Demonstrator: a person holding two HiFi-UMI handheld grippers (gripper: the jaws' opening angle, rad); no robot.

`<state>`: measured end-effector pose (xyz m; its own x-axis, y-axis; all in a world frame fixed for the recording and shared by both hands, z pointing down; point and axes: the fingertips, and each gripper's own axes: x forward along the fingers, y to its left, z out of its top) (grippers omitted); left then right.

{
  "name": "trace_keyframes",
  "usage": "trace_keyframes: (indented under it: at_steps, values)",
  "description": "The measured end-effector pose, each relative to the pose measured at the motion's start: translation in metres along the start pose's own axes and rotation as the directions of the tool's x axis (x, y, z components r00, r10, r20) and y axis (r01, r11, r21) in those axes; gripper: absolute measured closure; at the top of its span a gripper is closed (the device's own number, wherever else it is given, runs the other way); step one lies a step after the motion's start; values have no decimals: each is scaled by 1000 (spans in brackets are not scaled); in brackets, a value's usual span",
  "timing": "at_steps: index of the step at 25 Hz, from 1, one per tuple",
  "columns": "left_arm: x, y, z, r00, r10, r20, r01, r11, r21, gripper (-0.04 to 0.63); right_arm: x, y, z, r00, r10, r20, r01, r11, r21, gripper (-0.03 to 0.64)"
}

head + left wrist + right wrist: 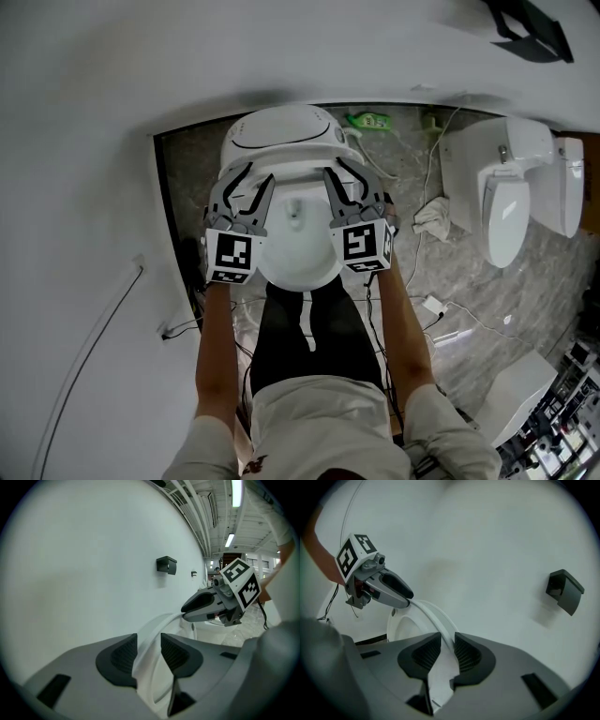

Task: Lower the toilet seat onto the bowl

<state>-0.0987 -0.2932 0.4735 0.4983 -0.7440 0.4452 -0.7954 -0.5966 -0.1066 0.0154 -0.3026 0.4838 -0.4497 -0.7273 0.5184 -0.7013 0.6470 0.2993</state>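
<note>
From the head view I look down on a white toilet with its bowl (pixel 298 258) below me and its tank (pixel 281 131) against the wall. The toilet seat (pixel 292 176) stands raised between my two grippers. My left gripper (pixel 246 180) grips its left rim; in the left gripper view the white rim (pixel 152 632) fills the gap between the ribbed pads of that gripper (pixel 149 651). My right gripper (pixel 339 180) holds the opposite rim. There the thin curved rim (pixel 436 613) runs between the pads of the right gripper (pixel 447 651), which close on it.
A second white toilet (pixel 511 202) stands to the right. A white cloth (pixel 433 217), a green item (pixel 370 120) and cables (pixel 450 323) lie on the grey floor. The white wall is close on the left, with a black fixture (pixel 166 564) on it.
</note>
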Motion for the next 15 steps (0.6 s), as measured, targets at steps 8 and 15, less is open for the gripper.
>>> trace_keyframes:
  at_steps: [8,15]
  values:
    - [-11,-13,-5,1000,-25,5,25,1000,-8,442,-16,8,-7,1000,-9,2,9,1000,2,509]
    - [-31,-27,-11,998,-57,7,58,998,-4,448,-34,23,-10,1000,-19,-1,19,1000,13,508]
